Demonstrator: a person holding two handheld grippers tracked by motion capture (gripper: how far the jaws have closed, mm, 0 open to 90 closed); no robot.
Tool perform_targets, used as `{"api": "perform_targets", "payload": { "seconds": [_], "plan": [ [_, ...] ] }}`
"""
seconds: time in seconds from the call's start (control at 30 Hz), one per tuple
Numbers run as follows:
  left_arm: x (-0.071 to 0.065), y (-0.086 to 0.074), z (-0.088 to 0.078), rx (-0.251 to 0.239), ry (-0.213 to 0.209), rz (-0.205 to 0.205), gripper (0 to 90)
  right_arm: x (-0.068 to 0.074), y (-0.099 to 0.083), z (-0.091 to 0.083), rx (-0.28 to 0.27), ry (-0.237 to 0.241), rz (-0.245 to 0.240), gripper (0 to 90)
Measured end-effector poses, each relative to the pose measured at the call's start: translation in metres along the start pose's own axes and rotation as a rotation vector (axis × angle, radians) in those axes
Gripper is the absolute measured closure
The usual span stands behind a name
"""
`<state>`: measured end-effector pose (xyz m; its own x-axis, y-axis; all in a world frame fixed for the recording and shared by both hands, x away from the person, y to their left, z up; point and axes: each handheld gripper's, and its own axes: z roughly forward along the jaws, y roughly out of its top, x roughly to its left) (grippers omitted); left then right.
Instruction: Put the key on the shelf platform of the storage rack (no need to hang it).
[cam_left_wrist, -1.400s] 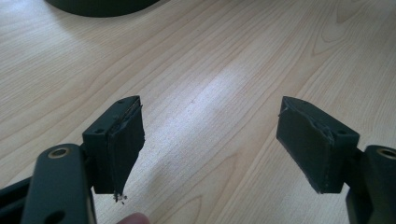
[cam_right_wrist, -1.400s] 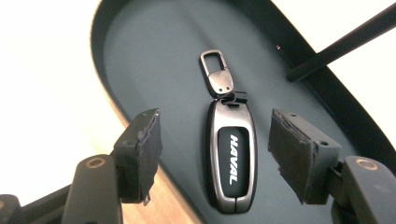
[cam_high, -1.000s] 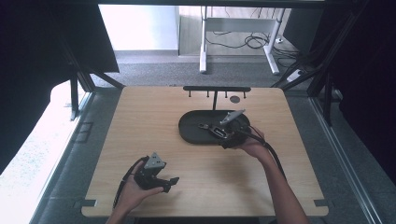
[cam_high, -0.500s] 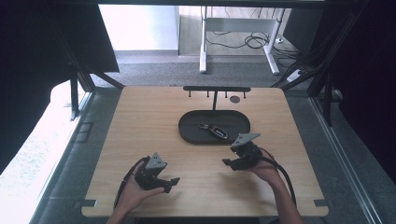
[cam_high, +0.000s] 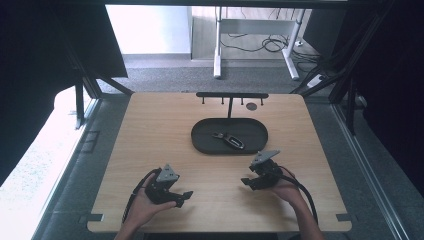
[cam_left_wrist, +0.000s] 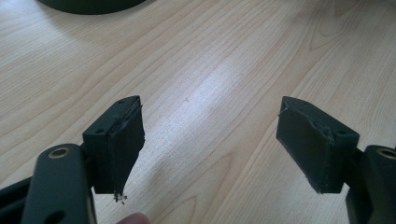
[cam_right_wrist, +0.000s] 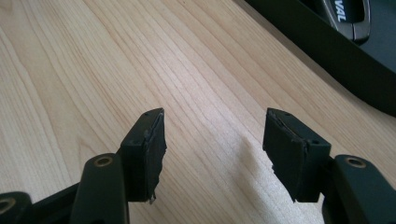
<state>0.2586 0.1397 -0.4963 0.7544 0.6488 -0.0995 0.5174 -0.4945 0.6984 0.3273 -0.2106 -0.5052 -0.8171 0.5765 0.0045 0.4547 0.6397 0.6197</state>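
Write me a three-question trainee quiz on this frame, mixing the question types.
1. True or false: the key fob lies inside the black oval tray.
2. Which claw is nearer the tray: A) left claw, B) right claw?
3. Fill in: both claws hover above the wooden ____, holding nothing.

Key: 1 true. 2 B. 3 table.

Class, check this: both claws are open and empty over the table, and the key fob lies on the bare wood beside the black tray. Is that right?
Not quite. The key fob lies inside the black tray, as the high view shows. The rest holds: the left claw and right claw are open and empty over the table.
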Motion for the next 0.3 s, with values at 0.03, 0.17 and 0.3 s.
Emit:
{"api": "perform_targets", "payload": {
  "seconds": [0.03,0.17,0.3],
  "plan": [
    [0.0001,0.0,-0.0003,0.0,0.001,0.0,23.5,0.0002,0.0001,-0.0002,-0.004,-0.001,0.001,39.6],
    [-0.0002,0.0,-0.0001,0.002,0.001,0.002,23.5,-0.0004,-0.001,0.0004,-0.008,-0.001,0.013,39.3],
    [-0.0007,0.0004,-0.0003,0.003,0.0,0.007,23.5,-0.0038,-0.0048,0.002,-0.01,-0.019,0.04,37.5]
  ]
}}
